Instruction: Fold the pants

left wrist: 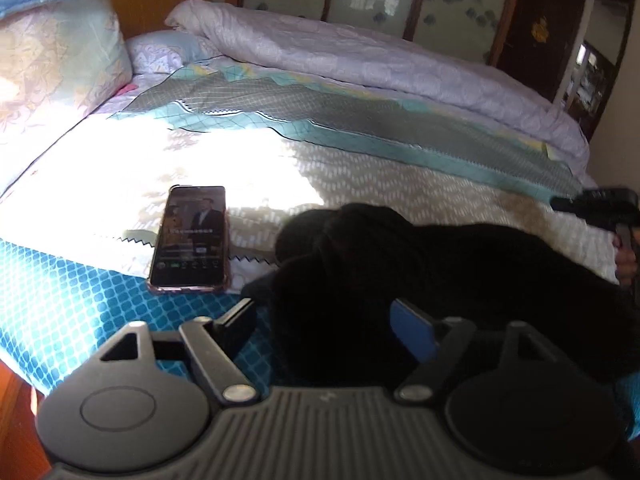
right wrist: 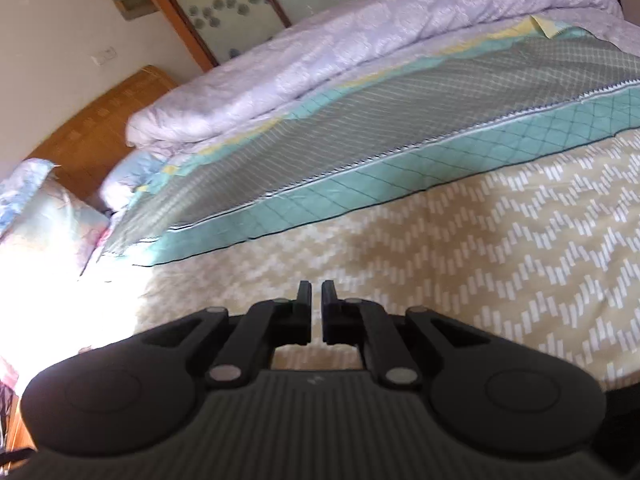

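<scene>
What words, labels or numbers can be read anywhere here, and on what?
None can be read.
phone: a line of white text and small icons on its lit screen, too small and blurred.
wall plaque: blurred, no letters legible.
door ornament: gold, blurred.

One bed with a patterned teal-and-beige cover [left wrist: 360, 168] carries one crumpled black pair of pants [left wrist: 400, 272], one smartphone in a pink case [left wrist: 191, 238], one rolled lilac quilt [left wrist: 360, 56] and two floral pillows [left wrist: 60, 52]. Two black grippers: left [left wrist: 328, 324], right [right wrist: 316, 300].
</scene>
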Action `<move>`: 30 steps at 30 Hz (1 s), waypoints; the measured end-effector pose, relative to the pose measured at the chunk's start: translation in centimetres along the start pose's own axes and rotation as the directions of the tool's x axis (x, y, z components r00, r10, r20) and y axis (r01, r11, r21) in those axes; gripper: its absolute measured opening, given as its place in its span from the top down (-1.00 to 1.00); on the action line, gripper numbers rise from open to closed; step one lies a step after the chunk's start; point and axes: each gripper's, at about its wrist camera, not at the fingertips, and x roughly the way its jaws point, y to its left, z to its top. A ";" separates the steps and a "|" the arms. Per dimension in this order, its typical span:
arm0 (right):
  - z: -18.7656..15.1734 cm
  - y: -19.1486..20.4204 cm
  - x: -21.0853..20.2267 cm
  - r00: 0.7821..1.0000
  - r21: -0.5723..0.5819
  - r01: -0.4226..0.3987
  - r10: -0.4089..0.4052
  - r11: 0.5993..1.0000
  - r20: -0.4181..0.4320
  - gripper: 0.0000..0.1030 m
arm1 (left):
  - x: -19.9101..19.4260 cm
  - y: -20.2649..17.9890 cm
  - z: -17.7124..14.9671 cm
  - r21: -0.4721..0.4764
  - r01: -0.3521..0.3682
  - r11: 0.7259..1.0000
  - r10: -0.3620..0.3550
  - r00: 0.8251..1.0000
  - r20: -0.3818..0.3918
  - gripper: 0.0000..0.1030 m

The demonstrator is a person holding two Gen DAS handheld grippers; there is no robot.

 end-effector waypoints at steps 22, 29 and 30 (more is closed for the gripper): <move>-14.2 21.8 2.4 0.928 -0.481 -0.358 0.246 0.800 -0.281 0.77 | 0.4 -0.9 6.6 -0.065 0.252 0.966 -0.247 0.966 0.080 0.46; -15.1 20.0 2.1 0.873 -0.412 -0.415 0.229 0.811 -0.430 0.55 | 2.4 3.4 0.9 -0.245 0.026 0.969 -0.065 0.986 -0.153 0.38; -15.3 19.8 2.4 0.866 -0.418 -0.420 0.219 0.805 -0.449 0.54 | 2.8 3.9 0.1 -0.255 0.015 0.967 -0.062 0.982 -0.176 0.24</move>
